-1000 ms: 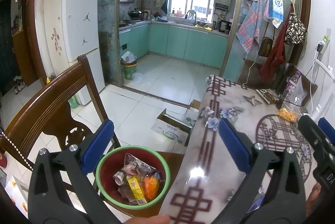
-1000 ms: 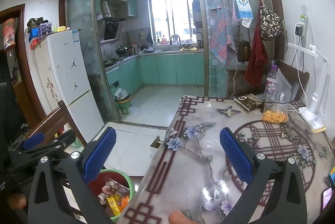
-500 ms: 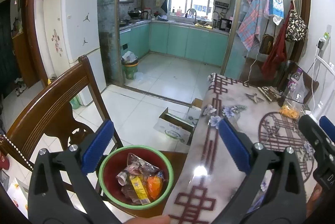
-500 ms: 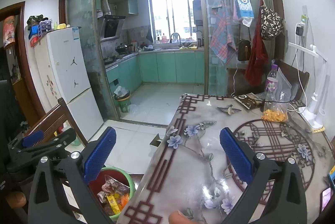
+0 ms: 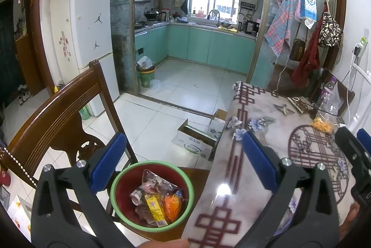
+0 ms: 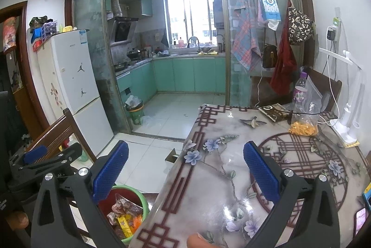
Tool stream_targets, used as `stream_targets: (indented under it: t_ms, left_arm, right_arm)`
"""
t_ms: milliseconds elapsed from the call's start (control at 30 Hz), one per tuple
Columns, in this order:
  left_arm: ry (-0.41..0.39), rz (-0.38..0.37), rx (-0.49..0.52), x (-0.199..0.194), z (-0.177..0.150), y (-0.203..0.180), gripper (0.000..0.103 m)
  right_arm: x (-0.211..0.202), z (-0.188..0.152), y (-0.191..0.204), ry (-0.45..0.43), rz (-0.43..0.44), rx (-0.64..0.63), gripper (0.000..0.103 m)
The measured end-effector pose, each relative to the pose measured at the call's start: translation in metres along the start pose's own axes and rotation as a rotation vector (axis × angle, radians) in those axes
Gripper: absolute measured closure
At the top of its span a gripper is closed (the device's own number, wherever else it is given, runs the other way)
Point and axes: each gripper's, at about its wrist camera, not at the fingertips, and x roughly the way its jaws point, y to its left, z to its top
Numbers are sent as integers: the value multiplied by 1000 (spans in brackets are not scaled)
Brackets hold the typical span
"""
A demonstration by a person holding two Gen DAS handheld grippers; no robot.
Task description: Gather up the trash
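— What is seen of the left claw?

— It is held spread wide, with nothing between its blue pads. It is raised above the bin and the near edge of the surface.

— And the right claw?

— It is likewise spread, and nothing is gripped. It is held over the surface's flowered cloth, with the left claw seen low at the left edge of its view.

— Where is the trash found?

— It is gathered inside the bin, a red one with a green rim, which is set on a wooden chair seat just beside the surface. Crumpled wrappers, a yellow packet and an orange piece are seen piled in it. The same bin shows in the right view, partly hidden behind the left finger.

— What is left on the surface?

— At its far end a bottle with a purple label is stood upright, a clear bag with orange bits just beside it, and a dark packet is laid near them. A white lamp is placed at the right edge.

— And on the floor?

— An open carton is lain by the surface's corner.
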Motion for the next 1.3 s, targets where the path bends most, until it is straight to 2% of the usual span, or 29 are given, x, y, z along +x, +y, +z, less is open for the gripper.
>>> stream_targets:
  t_ms: [567,933,1133,1300]
  left_arm:
    - [2,4,5,2,0,0,5]
    - [2,-13,13,3,-2,-5,5]
    - [52,-84,106,17,-13,-52,5]
    - [141,-187,139,47,-43,-115,5]
  right_arm:
    - [1,-1,-1,4,4,2,7]
    - [3,-7,-18,10,-2,15,7]
    - [4,-14,-54,45,-51,33,7]
    - [16,-37,-132,132,-162,76,7]
